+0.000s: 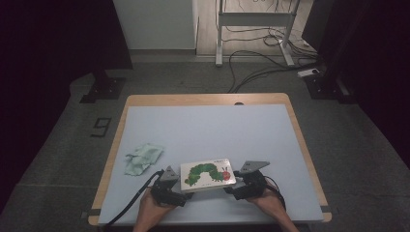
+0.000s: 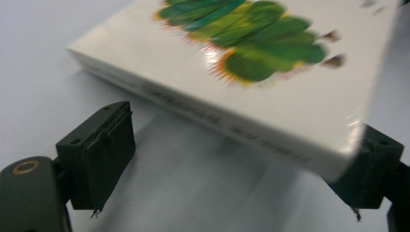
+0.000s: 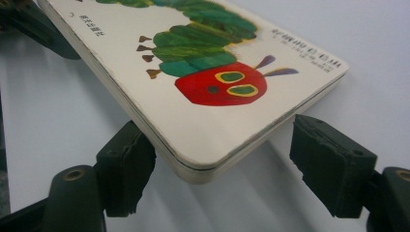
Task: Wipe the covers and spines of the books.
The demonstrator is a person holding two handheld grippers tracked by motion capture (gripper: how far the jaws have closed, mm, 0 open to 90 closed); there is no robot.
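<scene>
Near the front edge of the pale blue table mat (image 1: 203,130) — a white board book (image 1: 208,174) with a green caterpillar and red head on its cover, flanked by both grippers. Lifted, by the look of it: in both gripper views a shadow and a gap of mat beneath the book's near corner, cover tilted.

Left gripper (image 2: 237,169) at the book's left end, jaws wide apart; book's corner resting over or against one jaw, the other jaw standing clear of the spine side. No clamp visible — more a prop from below than a pinch, though contact on the hidden side hard to judge.

Right gripper (image 3: 237,164) at the book's right end, by the caterpillar's head. Jaws spread well wider than the corner between them; one jaw close under the book's long edge, possibly touching, the other apart from it.

Left of the book and a little beyond it, a crumpled pale green cloth (image 1: 143,158), untouched.

Judged progress: early to middle. Book reached and raised off the mat at least at the near corners, cover shut. Left to do, probably: a firm hold on one side, then opening, turning or carrying the book elsewhere on the mat.
</scene>
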